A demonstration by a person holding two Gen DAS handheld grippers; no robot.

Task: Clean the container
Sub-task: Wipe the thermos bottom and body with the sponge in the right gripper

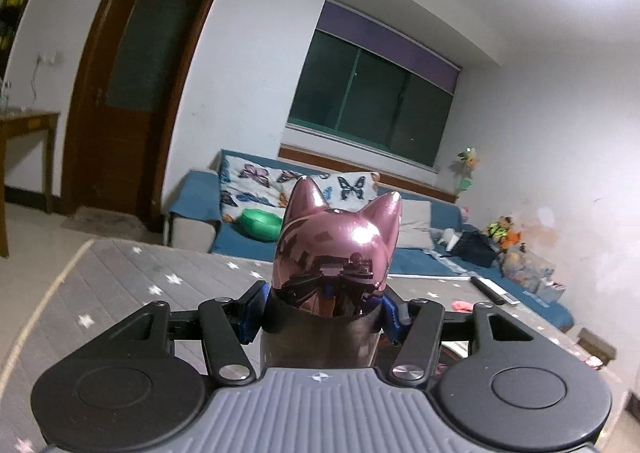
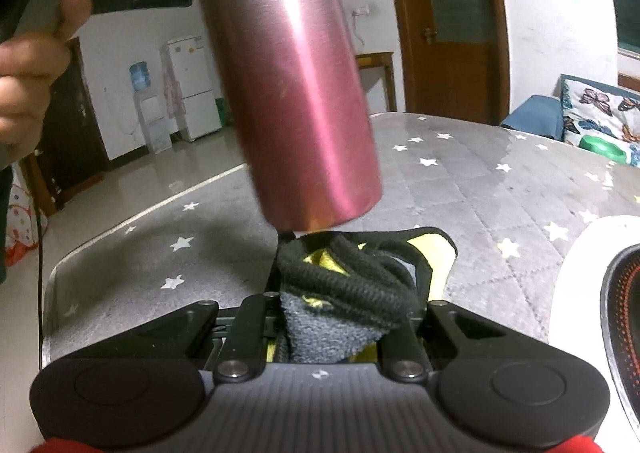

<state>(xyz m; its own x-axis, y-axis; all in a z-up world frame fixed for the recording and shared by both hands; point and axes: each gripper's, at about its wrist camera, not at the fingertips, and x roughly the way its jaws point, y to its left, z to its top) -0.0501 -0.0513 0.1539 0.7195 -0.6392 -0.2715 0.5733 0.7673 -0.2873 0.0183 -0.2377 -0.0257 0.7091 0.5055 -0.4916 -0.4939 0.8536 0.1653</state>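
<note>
Fingers of the left gripper are clamping the pink bottle, lifting it off the desk so its base is reachable. Right gripper is pinching a bunched cloth just beneath it, at six o'clock, ready for wiping.
</note>
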